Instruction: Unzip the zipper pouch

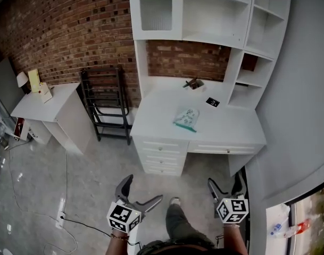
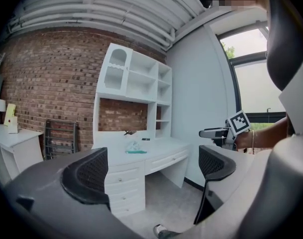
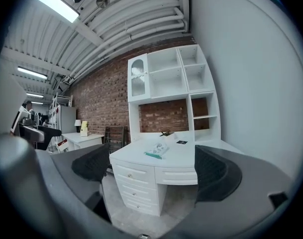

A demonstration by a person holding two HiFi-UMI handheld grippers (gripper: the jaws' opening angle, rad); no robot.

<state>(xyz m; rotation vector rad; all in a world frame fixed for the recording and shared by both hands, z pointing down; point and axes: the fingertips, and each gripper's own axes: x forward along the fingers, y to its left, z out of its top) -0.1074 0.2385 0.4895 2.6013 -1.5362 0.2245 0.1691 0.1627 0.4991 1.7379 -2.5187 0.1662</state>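
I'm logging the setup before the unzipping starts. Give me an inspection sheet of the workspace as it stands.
Surface: white desk, drawers shut.
Job's things: zipper pouch lies flat mid-desk; zip state too small to tell.
Clutter: small black card and a dark object behind the pouch.
Grippers: left claw and right claw open, empty, held well short of the desk.
Cables: black cable on the floor, left.
Surroundings: brick wall, black rack, white side table.

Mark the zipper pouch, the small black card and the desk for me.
zipper pouch (image 1: 186, 118), head view, middle of its clear face.
small black card (image 1: 213, 102), head view, its centre.
desk (image 1: 156, 116), head view, bare top left of the pouch.
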